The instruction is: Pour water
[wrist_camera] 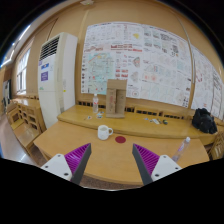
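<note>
Gripper (111, 160): fingers apart, holding nothing, above the wooden table (110, 150).
Mug (104, 132): white, beyond the fingers.
Bottle (97, 106): clear, farther back.

Open jaws over wooden table (110, 160), white mug (104, 132), bottle (97, 107) beyond

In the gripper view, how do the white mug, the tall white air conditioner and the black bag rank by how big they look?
Largest to smallest as they appear:
1. Air conditioner, by far the largest.
2. Black bag.
3. White mug.

The bag and mug look close in size, and the mug sits nearer the open gripper, so their order is unsure.
</note>
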The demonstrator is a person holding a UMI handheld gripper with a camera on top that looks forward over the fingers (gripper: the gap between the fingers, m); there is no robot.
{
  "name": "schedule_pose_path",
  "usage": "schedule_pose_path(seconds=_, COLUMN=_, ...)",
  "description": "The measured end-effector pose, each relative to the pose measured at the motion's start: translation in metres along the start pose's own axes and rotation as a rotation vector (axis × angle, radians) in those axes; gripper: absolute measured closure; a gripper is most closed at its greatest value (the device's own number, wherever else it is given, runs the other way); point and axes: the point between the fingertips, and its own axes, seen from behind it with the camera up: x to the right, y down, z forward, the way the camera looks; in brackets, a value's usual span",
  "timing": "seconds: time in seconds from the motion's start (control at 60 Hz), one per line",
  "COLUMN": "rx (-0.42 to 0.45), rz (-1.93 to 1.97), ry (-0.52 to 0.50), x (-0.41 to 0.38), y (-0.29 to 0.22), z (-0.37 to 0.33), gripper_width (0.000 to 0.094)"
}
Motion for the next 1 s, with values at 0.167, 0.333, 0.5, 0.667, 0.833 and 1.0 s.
schedule_pose_path(seconds=0.167, rx=-0.046, rz=0.023, ry=0.033, x=0.033, y=0.036, z=0.004, gripper_width=0.0085)
schedule_pose_path(seconds=0.333, rx=-0.139, rz=0.058, ry=0.071, x=0.103, y=0.110, z=0.011, gripper_width=0.0086)
schedule_pose_path(seconds=0.5, rx=-0.230, rz=0.086, ry=0.150, x=0.208, y=0.191, z=0.030, gripper_width=0.0086)
schedule_pose_path(seconds=0.667, rx=-0.228, rz=0.103, ry=0.236, x=0.332, y=0.229, z=0.068, gripper_width=0.0082)
schedule_pose_path(seconds=0.833, rx=-0.141, rz=0.083, ry=0.275, x=0.431, y=0.221, z=0.137, gripper_width=0.0084)
schedule_pose_path(seconds=1.0, rx=-0.056, rz=0.103, ry=0.254, x=0.475, y=0.200, z=0.209, gripper_width=0.0105)
